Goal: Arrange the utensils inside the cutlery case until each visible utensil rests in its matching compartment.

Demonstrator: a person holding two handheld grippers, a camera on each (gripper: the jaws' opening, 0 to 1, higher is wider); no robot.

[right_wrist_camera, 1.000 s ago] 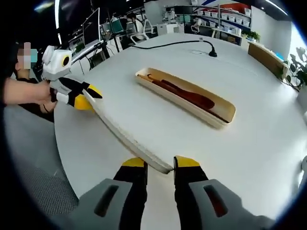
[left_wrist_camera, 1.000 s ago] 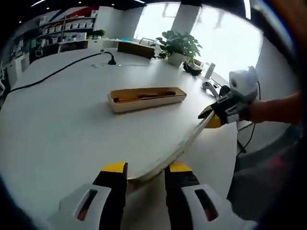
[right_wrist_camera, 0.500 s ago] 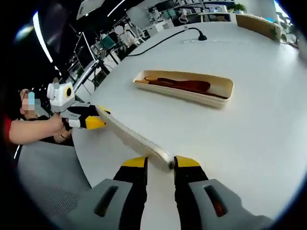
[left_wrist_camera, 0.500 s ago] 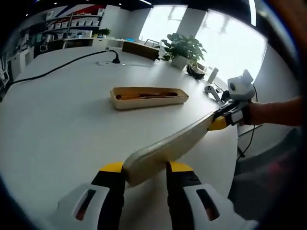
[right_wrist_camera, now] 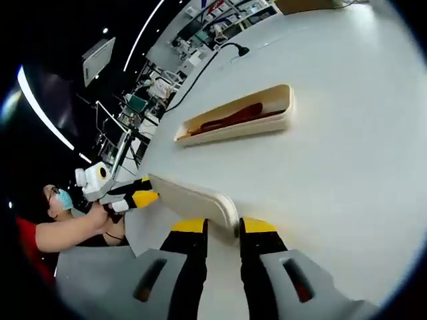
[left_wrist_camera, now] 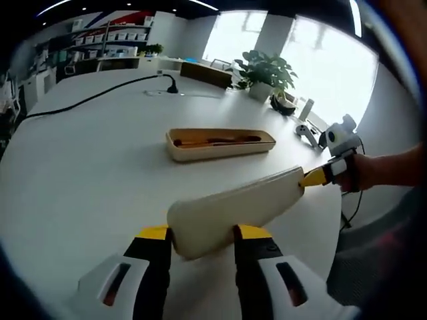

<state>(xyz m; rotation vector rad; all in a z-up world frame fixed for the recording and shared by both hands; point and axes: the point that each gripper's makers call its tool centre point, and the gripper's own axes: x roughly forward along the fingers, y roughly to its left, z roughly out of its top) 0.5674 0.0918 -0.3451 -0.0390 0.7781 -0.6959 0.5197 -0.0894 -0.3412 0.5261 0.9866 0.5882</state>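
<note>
A long cream case lid [left_wrist_camera: 233, 210] hangs above the near part of the table, held at both ends. My left gripper [left_wrist_camera: 200, 233] is shut on its near end, and my right gripper [left_wrist_camera: 313, 179] pinches the far end. In the right gripper view the lid [right_wrist_camera: 193, 199] runs from my right gripper [right_wrist_camera: 223, 227] to the left gripper [right_wrist_camera: 137, 198]. The open cream cutlery case [left_wrist_camera: 220, 152] lies on the table beyond the lid with dark wooden utensils [left_wrist_camera: 213, 141] inside. It also shows as the case [right_wrist_camera: 283, 100] holding the utensils [right_wrist_camera: 230, 118].
The white round table [left_wrist_camera: 80, 173] has a black cable [left_wrist_camera: 100, 93] running to a socket at the back. A potted plant [left_wrist_camera: 267, 67] and small items [left_wrist_camera: 303, 130] stand near the far right edge. A person's arm [right_wrist_camera: 60, 227] reaches in from the left.
The lid has turned from edge-on to showing its broad face, lifted off the table edge. Both cameras have shifted; the case has stayed put.
</note>
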